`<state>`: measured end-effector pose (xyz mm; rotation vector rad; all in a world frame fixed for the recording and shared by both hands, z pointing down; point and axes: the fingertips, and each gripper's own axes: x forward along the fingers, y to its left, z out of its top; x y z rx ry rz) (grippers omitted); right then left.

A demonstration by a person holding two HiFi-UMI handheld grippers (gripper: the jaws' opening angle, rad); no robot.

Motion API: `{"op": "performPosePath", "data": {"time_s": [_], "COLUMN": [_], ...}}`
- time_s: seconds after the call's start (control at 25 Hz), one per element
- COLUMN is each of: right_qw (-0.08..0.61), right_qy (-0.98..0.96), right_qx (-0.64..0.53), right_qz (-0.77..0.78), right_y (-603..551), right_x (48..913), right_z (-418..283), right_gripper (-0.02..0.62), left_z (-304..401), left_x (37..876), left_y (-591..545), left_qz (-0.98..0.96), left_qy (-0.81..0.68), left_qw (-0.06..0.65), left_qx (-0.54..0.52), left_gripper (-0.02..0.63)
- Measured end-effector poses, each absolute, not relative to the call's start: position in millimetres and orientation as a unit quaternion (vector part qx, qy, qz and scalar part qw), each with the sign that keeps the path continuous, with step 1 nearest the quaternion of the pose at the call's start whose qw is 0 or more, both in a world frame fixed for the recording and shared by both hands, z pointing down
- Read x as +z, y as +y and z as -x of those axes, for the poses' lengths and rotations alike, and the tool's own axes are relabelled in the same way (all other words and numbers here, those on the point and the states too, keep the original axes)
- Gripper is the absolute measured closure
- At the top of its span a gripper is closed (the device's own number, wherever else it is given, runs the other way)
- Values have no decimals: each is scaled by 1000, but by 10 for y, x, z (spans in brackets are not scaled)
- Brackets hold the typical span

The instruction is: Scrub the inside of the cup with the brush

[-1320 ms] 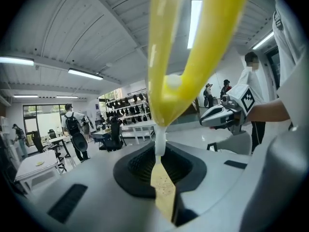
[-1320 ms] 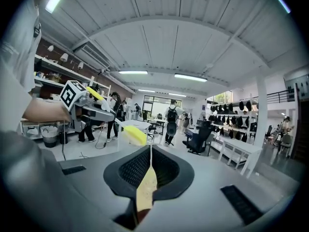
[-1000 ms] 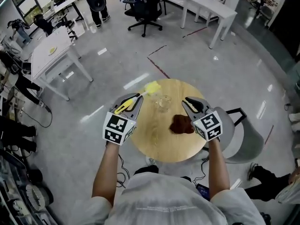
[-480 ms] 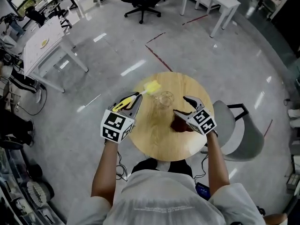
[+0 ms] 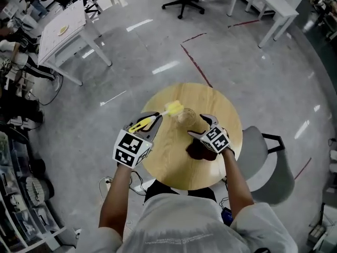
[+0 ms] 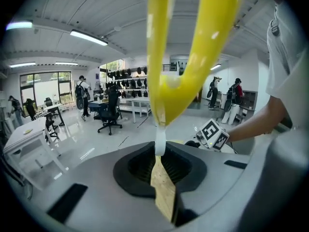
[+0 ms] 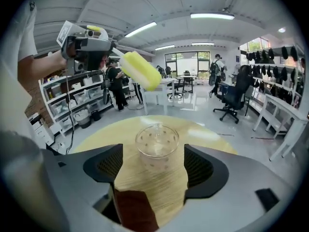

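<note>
Brush (image 5: 174,108) nearer cup (image 5: 185,116) | round wooden table (image 5: 167,159) | glossy grey floor (image 5: 237,62)

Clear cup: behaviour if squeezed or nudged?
The clear cup looks empty and thin-walled: probably light, sliding on the smooth table if nudged. Glossy wall may slip under a squeeze. It stands upright and squat, so tipping seems unlikely.

Cup (image 5: 185,116) on tabletop (image 5: 168,157), toward far edge. Brush (image 5: 174,109) head just left of cup, above far-left edge; handle in left hand-held gripper (image 5: 151,122) at left edge. Cloth (image 5: 197,151) on tabletop toward right edge, nearer than cup. Right hand-held gripper (image 5: 200,127) over cloth, on cup's near side; jaws just opened, cup ahead in line with the gap, untouched. Chair (image 5: 263,162) beside right edge.
</note>
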<state>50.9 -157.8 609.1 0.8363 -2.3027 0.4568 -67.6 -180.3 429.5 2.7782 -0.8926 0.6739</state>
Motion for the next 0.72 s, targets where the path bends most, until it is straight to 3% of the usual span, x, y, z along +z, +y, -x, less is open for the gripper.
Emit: {"op": "performPosePath", "data": {"time_s": [0.32,0.72], "right_qw": [373,330], "right_qy": [-897,-926], "right_qx": [102,70], "right_qz": [-216,-171], "right_y": [-1757,-1921], "right_x": [6589,6723], "right_z": [-414,-111], "right_gripper": [178,167], "left_z": [391,272], "left_x": [4508,4868], "left_y": [-1773,-1633], "left_qz": [-912,-897], "left_qy": [-312,-309], "left_qw": [97,127], "left_qx": [249,289], "left_gripper": [558,558]}}
